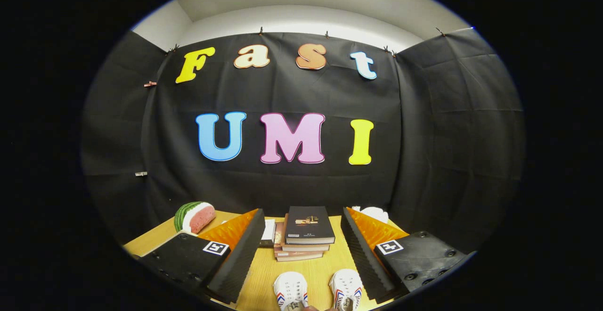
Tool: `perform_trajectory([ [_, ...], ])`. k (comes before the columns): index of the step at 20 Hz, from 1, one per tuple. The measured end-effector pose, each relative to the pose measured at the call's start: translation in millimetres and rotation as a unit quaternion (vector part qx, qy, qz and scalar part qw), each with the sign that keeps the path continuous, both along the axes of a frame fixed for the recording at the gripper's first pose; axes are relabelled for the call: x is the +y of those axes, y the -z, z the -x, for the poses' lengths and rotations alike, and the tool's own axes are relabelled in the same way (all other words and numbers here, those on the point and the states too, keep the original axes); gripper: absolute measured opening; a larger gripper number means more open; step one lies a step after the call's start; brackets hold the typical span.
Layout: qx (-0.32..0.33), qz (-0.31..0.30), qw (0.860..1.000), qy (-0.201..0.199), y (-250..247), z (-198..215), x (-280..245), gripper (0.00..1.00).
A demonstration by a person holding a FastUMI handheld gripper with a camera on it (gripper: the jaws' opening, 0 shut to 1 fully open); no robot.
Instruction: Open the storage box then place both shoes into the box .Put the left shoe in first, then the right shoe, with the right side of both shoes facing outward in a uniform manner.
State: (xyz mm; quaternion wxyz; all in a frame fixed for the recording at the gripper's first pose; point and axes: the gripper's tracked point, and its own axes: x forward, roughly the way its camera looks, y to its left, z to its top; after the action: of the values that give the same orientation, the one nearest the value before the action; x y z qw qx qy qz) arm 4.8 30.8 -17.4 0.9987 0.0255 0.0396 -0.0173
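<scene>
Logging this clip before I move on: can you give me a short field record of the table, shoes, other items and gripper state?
surface: wooden table
shoes: two white sneakers, side by side between the fingers, toes pointing ahead
beyond shoes: stack of books, dark cover on top
other items: watermelon slice far left, white object far right
gripper: open, holding nothing

— What is on the table (264, 273)?
— It is light wood. Two white shoes (291, 291) lie side by side at its near edge, between the tool's fingers. A stack of books (305, 235) sits farther back, mid-table.
— Anything else?
— A watermelon slice (194, 216) at the far left corner, and something white (375, 213) at the far right.
</scene>
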Motion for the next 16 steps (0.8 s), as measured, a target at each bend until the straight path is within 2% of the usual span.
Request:
perform_trajectory([
  [4, 0.031, -0.016, 0.999, -0.01, 12, 4, 6, 0.97],
  [6, 0.052, -0.028, 0.998, -0.026, 22, 6, 15, 0.98],
  [8, 0.099, -0.059, 0.992, -0.057, 41, 13, 30, 0.98],
  [12, 0.173, -0.141, 0.969, -0.111, 72, 26, 59, 0.98],
  [14, 0.217, -0.175, 0.951, -0.134, 96, 34, 74, 0.99],
  [16, 0.267, -0.213, 0.927, -0.154, 118, 48, 87, 0.99],
])
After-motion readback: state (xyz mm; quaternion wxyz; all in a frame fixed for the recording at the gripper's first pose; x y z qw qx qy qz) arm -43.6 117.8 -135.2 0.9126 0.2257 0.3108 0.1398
